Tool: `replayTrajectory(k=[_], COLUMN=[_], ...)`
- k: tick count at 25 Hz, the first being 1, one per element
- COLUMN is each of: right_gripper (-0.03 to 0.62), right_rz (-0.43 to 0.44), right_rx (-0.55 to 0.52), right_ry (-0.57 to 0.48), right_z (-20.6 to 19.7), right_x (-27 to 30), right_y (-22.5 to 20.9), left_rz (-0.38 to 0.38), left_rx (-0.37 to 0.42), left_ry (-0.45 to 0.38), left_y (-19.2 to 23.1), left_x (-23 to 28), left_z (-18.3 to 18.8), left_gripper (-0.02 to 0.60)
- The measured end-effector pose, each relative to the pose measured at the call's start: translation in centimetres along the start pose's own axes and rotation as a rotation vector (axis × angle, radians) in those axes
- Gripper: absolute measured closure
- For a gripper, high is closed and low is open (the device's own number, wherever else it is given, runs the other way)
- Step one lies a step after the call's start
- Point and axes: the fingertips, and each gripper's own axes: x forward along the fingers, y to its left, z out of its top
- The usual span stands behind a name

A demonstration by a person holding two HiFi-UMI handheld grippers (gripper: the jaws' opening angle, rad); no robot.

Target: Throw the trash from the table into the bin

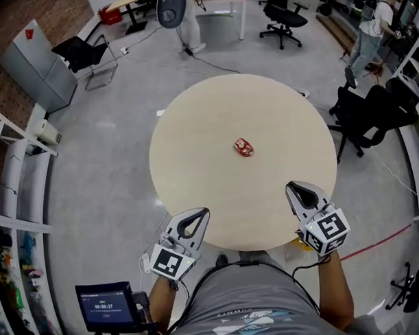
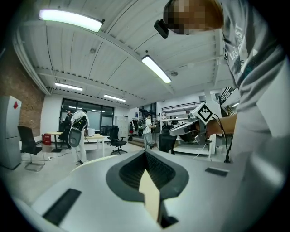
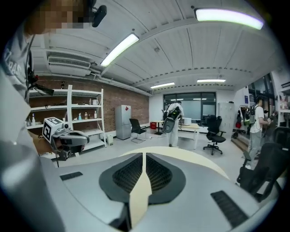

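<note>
A small crushed red piece of trash [image 1: 244, 147] lies near the middle of the round beige table [image 1: 208, 122]. My left gripper [image 1: 203, 212] hovers at the table's near left edge, jaws shut and empty. At the near right edge my right gripper [image 1: 293, 186] is over the tabletop, also shut with nothing in it. Both point toward the table, well short of the trash. The left gripper view shows its own closed jaws [image 2: 145, 152] and the right gripper [image 2: 177, 130] beyond them. In the right gripper view its closed jaws [image 3: 144, 154] face the table [image 3: 195, 158]. No bin is in view.
Black office chairs [image 1: 362, 113] stand close to the table's right side, with more [image 1: 283, 16] at the back. A grey cabinet [image 1: 34, 66] and a chair [image 1: 82, 52] are at far left. White shelving [image 1: 14, 170] runs along the left. A person [image 1: 366, 34] stands at back right.
</note>
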Motion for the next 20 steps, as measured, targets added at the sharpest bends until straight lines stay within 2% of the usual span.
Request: replayTrajectory(k=[2, 4, 7, 9, 11, 15, 20], right_gripper=[0.582, 0.582, 0.58, 0.517, 0.48, 0.379, 0.334], right_rz=[0.064, 0.105, 0.157, 0.193, 0.22, 0.246, 0.264], right_rx=[0.006, -0.003, -0.02, -0.028, -0.033, -0.03, -0.02], right_ry=[0.026, 0.05, 0.069, 0.088, 0.12, 0.182, 0.259], right_z=[0.1, -0.2, -1.6, -2.5, -3.3, -5.4, -10.0], right_x=[3.7, 7.2, 12.0, 14.3, 16.1, 20.4, 27.9], right_y=[0.2, 0.2, -1.6, -2.9, -3.9, -7.1, -9.1], left_rz=[0.034, 0.058, 0.115, 0.141, 0.15, 0.185, 0.234], left_rx=[-0.022, -0.046, -0.11, -0.129, -0.136, -0.186, -0.244], left_ry=[0.025, 0.004, 0.011, 0.036, 0.068, 0.091, 0.124], left_y=[2.0, 3.8, 5.2, 5.4, 5.3, 6.2, 8.7], left_x=[0.6, 1.2, 3.6, 5.2, 6.2, 8.8, 10.3], left_z=[-0.1, -0.5, -2.7, -3.8, -4.4, -6.0, -9.1], left_gripper=[0.54, 0.54, 0.54, 0.54, 0.54, 0.54, 0.54])
